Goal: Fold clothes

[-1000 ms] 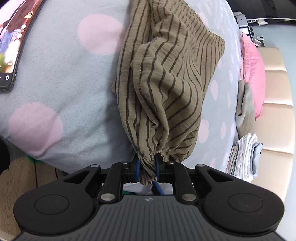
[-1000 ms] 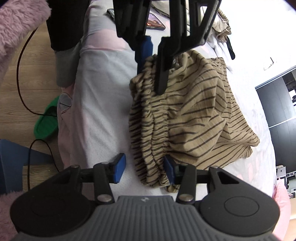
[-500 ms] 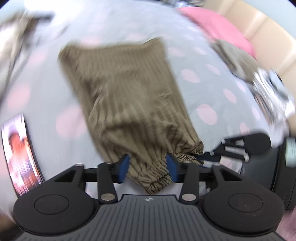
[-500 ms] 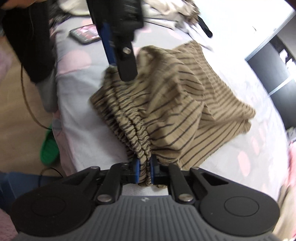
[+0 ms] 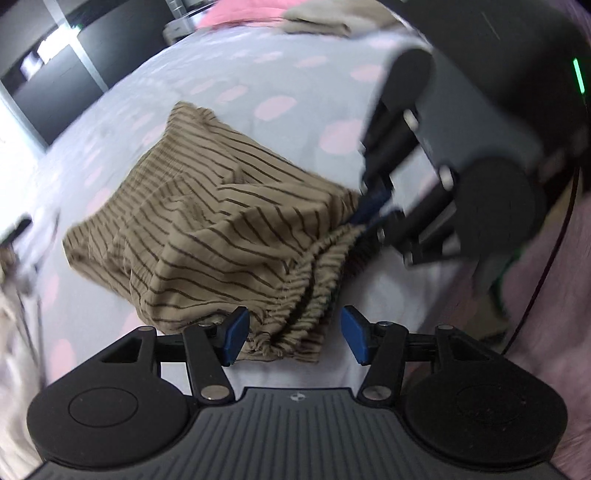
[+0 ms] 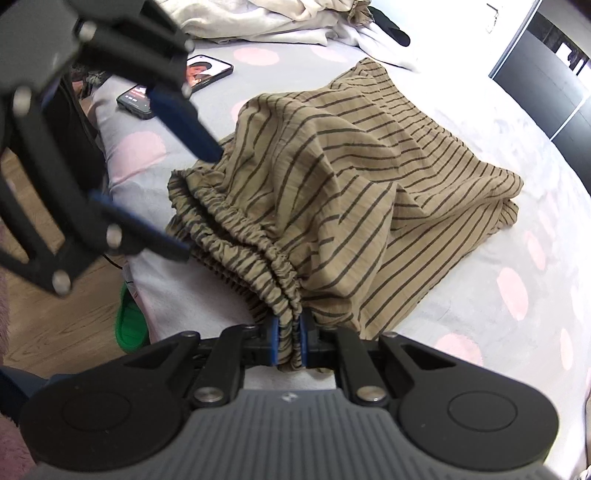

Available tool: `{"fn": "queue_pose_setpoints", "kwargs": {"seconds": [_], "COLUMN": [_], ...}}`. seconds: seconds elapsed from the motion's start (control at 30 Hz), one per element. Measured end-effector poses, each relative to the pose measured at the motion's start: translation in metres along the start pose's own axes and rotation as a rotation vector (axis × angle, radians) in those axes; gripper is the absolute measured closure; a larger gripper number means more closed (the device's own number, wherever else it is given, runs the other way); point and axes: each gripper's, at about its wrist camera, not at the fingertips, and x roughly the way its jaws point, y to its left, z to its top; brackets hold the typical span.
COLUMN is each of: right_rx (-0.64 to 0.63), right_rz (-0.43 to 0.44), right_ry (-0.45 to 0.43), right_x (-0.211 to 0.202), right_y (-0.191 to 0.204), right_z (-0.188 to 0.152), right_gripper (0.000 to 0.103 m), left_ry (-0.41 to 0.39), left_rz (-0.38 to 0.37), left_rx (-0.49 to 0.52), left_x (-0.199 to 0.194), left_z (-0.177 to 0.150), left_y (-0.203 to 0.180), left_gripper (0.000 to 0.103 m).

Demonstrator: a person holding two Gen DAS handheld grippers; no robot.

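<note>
A tan garment with dark stripes (image 6: pixel 369 177) and an elastic waistband lies bunched on the grey, pink-dotted bed sheet (image 6: pixel 454 310). My right gripper (image 6: pixel 288 343) is shut on the gathered waistband at its near end. In the left wrist view the same right gripper (image 5: pixel 369 218) pinches the waistband's far end at the right. The jaws of my left gripper (image 5: pixel 295 338) are opening; the other end of the garment's waistband (image 5: pixel 288 332) sits loose between the blue pads. From the right wrist view, the left gripper (image 6: pixel 199 205) hangs open over the waistband at the left.
Two phones (image 6: pixel 210 72) (image 6: pixel 135 98) lie on the sheet behind the garment. Pale clothes (image 6: pixel 277 18) are heaped at the back. A green slipper (image 6: pixel 129 321) rests on the wooden floor by the bed edge. A pink pillow (image 5: pixel 251 11) is far off.
My left gripper let go of the waistband, opened and rolled round. My right gripper closed on the waistband and lifted it slightly.
</note>
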Motion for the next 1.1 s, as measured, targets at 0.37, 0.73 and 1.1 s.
{"fn": "queue_pose_setpoints", "kwargs": {"seconds": [0.37, 0.73, 1.1], "right_rx": [-0.026, -0.167, -0.119], "right_rz": [0.011, 0.049, 0.114], "right_ry": [-0.004, -0.033, -0.092], "right_x": [-0.006, -0.047, -0.083], "right_y": [-0.001, -0.011, -0.084], "right_z": [0.002, 0.023, 0.087], "right_gripper": [0.091, 0.091, 0.091], "left_ry": [0.023, 0.047, 0.016], "left_rz": [0.126, -0.065, -0.213], "left_rx": [0.237, 0.157, -0.053], "left_x": [0.009, -0.037, -0.06], "left_z": [-0.01, 0.012, 0.066], "left_y": [-0.027, 0.03, 0.141], "left_gripper": [0.08, 0.089, 0.089]}}
